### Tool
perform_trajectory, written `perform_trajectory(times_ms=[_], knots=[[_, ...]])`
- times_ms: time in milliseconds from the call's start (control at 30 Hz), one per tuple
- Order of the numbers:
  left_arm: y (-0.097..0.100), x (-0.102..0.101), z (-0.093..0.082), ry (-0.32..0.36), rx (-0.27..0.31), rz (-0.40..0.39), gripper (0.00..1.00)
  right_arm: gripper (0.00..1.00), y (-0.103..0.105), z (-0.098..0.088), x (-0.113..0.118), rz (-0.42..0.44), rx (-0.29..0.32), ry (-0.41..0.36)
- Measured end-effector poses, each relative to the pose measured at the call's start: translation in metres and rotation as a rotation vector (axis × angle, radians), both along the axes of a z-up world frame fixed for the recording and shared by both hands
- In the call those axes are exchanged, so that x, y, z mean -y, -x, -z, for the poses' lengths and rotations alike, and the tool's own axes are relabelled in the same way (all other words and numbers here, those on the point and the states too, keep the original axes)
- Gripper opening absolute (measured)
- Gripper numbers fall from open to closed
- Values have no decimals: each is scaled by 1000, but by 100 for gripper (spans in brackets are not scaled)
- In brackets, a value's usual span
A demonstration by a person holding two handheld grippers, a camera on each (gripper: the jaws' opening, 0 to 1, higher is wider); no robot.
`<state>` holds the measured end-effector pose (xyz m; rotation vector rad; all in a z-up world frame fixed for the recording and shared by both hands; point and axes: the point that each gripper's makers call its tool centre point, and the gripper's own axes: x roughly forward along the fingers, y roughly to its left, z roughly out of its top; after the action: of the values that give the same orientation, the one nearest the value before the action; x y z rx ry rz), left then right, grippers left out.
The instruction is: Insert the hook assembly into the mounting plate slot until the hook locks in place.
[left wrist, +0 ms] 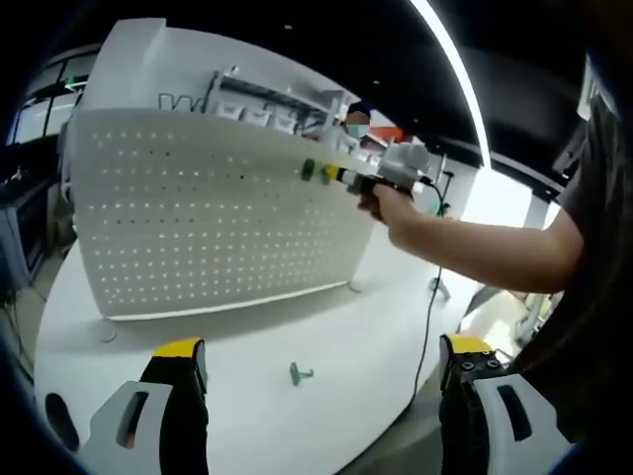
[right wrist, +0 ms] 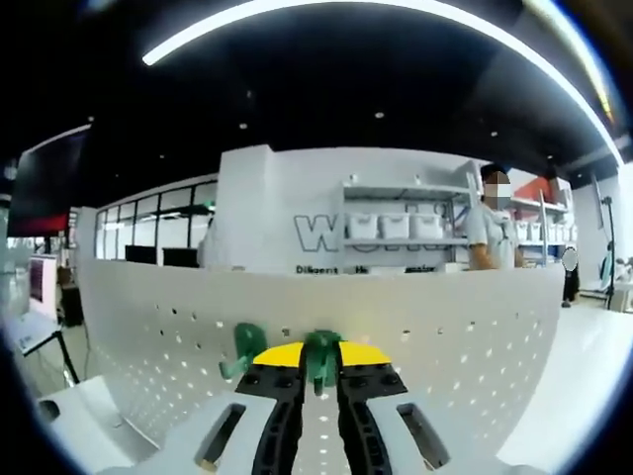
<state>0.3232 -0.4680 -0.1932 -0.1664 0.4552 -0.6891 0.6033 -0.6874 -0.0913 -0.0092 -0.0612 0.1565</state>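
Green hook: pinched between the closed yellow-tipped jaws of the right gripper, protruding just ahead of the tips, at the face of the white pegboard.
Second green hook: seen on the pegboard just left of the right gripper's tips.
Third hook: lying on the white table, ahead of and between the jaws of the left gripper.
Left gripper: held wide apart, nothing gripped, well short of the pegboard.
Person's hand: wrapped around the right gripper at the pegboard's upper right.
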Motion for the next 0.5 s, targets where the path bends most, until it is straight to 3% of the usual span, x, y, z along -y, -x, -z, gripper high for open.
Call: perform_trajectory(times_ms=[200, 500], knots=[[5, 0, -2, 4, 8, -10, 100, 12, 9, -14, 1, 2, 24, -2], [11, -4, 4, -10, -4, -24, 100, 13, 31, -40, -16, -36, 84, 9]])
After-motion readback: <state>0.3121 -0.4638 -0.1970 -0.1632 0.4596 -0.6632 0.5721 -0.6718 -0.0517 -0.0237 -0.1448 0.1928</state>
